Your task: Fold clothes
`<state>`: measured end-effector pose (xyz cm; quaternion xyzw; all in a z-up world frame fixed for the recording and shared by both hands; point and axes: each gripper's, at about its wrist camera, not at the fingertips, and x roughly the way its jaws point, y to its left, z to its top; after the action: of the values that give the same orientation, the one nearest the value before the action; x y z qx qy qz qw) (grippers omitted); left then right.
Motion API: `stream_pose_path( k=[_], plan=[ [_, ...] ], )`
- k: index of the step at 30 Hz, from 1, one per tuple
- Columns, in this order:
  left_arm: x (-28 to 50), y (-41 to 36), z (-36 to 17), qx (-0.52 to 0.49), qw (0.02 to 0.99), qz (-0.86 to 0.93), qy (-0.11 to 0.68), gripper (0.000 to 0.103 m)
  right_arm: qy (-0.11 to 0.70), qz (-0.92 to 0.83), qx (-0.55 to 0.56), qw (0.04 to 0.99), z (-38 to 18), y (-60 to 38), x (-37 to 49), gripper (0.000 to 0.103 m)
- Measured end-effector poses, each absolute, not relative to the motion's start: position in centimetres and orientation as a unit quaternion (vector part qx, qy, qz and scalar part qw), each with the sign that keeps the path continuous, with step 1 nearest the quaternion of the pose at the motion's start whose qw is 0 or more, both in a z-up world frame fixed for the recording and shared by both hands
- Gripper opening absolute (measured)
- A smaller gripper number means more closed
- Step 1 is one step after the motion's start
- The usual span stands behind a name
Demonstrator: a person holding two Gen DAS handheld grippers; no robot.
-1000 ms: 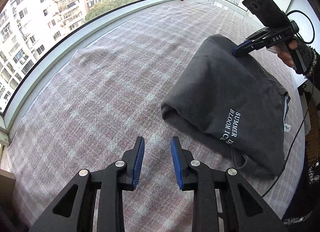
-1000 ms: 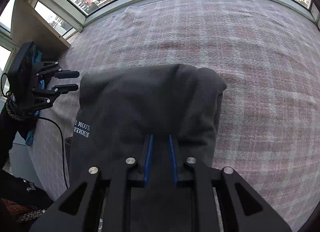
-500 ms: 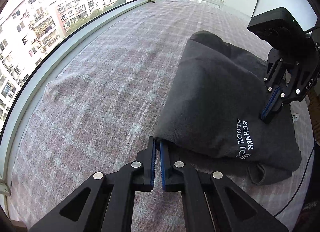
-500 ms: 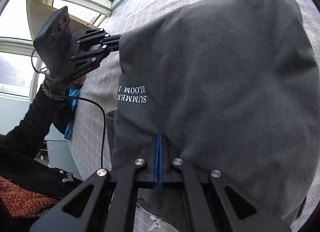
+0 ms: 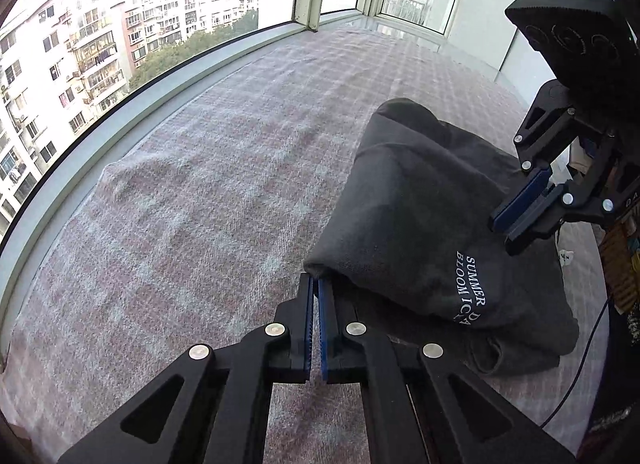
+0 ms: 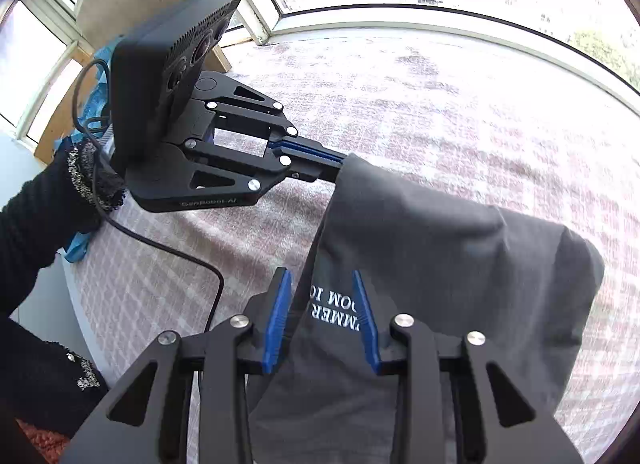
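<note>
The dark grey folded sweatshirt with white lettering [image 5: 432, 232] lies on the pink-and-white plaid blanket [image 5: 200, 204] by the window, one corner lifted, apparently to carry a fold across. The left gripper [image 5: 315, 284] is clamped on that corner. The right gripper [image 6: 322, 296] has just been opening; its blue pads [image 6: 276, 328] stand apart astride the lettered edge, not pressing it.
</note>
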<state>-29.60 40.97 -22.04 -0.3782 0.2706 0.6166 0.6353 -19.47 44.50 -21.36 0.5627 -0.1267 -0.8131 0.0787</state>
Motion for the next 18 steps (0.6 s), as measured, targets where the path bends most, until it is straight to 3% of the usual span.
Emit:
stream_pose_path(
  k=[6,8,9,16,18],
  plan=[
    [-29.7,40.8,-20.9,-0.375,0.652,0.606,0.259,0.002,-0.103,-0.791,0.602,0.042,-24.6,42.6,-22.3,0.033],
    [-29.5,40.8,-20.9,-0.373,0.656,0.602,0.262,0.002,-0.085,-0.791,0.605,0.029,-24.9,42.6,-22.4,0.017],
    [-29.5,40.8,-20.8,-0.372,0.658,0.6,0.264,0.002,-0.086,-0.792,0.604,0.027,-24.8,42.8,-22.2,0.004],
    [-29.8,40.5,-21.1,-0.37,0.662,0.595,0.266,0.002,-0.132,-0.806,0.577,0.009,-22.8,45.0,-21.5,0.003],
    [-29.7,40.5,-21.0,-0.369,0.662,0.594,0.269,0.002,-0.129,-0.808,0.575,-0.002,-22.4,44.1,-21.7,0.01]
  ],
)
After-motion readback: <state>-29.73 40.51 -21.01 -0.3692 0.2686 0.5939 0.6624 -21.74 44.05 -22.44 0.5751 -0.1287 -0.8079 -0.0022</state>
